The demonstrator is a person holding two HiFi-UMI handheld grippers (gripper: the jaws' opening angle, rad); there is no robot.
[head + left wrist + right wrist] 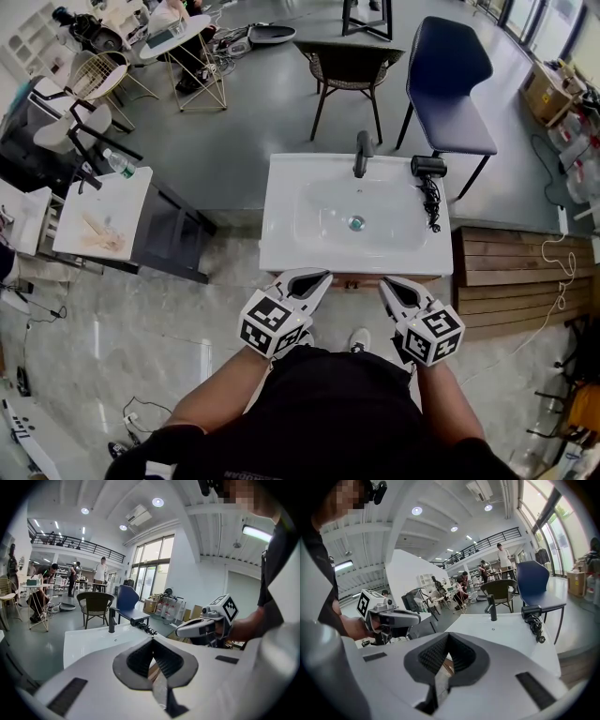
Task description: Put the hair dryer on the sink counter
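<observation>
Nearest the body, just short of the front rim of the sink counter (281, 255), the left gripper (319, 277) and the right gripper (388, 284) are being held side by side. Each is being kept with its jaws pressed together, and nothing is being carried between them. Further out, on the counter's right strip beside the basin (323, 220), the black cord (432, 202) is being left bunched and trailing toward the front. At the far right corner, near the faucet (361, 153), the hair dryer (428, 167) is being supported by the counter, so the placing is being judged as done. The risk from here is being judged to lie in any fresh reach. With the jaws closed, the dryer is likely being nudged rather than gripped, and it is lying close to the rear and right edges. A snagged cord could be dragging it into the basin or off the side.
</observation>
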